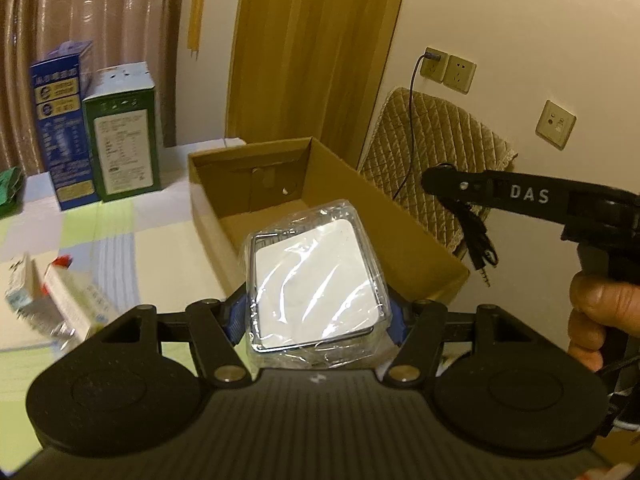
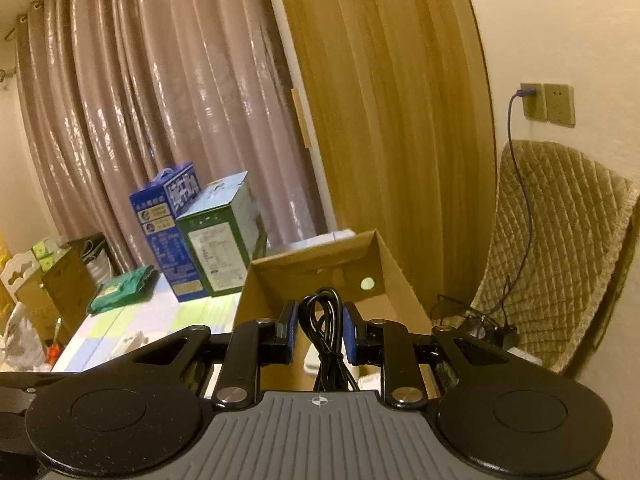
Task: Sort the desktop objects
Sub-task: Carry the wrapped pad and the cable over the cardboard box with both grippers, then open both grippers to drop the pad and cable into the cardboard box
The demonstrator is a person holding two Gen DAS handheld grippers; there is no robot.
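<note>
My left gripper (image 1: 316, 312) is shut on a white square item in a clear plastic wrapper (image 1: 312, 280) and holds it above the near end of an open cardboard box (image 1: 416, 240). My right gripper (image 2: 320, 332) is shut on a coiled black cable (image 2: 326, 328) and holds it over the same cardboard box (image 2: 400, 276). In the left wrist view the right gripper (image 1: 460, 196) is to the right of the box, with the black cable (image 1: 476, 240) and its jack plug hanging from it.
A blue carton (image 1: 60, 128) and a green carton (image 1: 124, 136) stand at the table's back. Small white packets (image 1: 52, 300) lie on the checked tablecloth at the left. A green bag (image 2: 120, 288) lies near the cartons. A quilted chair back (image 2: 552, 248) stands right of the box.
</note>
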